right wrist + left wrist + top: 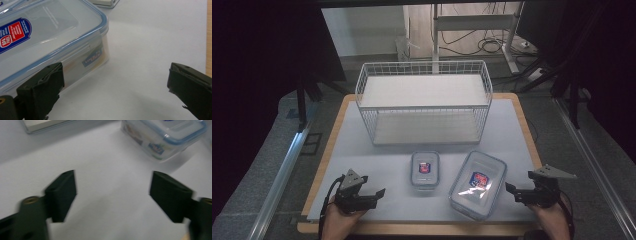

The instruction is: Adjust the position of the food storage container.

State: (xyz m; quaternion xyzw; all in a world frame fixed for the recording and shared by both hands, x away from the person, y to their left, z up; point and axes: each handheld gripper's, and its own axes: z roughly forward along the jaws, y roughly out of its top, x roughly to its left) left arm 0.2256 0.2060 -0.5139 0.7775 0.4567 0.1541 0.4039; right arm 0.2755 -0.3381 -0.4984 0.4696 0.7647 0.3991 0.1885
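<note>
From the high view we hold the left gripper (373, 194) at about 7 o'clock near the front edge of the table (377, 165), and the right gripper (512, 190) at about 5 o'clock, close to the front right corner. Both sets of jaws stand wide with nothing between them; in the left gripper view (113, 192) we see bare white surface in the gap, and the same in the right gripper view (115, 85).

Between our two grippers the white mat lies open along the front edge. The large container (477, 184) sits just to the left of the right gripper, tilted askew on the table; in the right gripper view its corner (50, 42) lies just beyond our left jaw, whether touching we cannot tell. It is clear plastic with a blue-rimmed lid and a red and blue label. The small container (425, 169), of the same make, stands at 12 o'clock from the gap, well apart from the left gripper, with free mat around it.

Farther off, the white wire basket (424, 102) takes the far half of the table, a clear strip before it.
</note>
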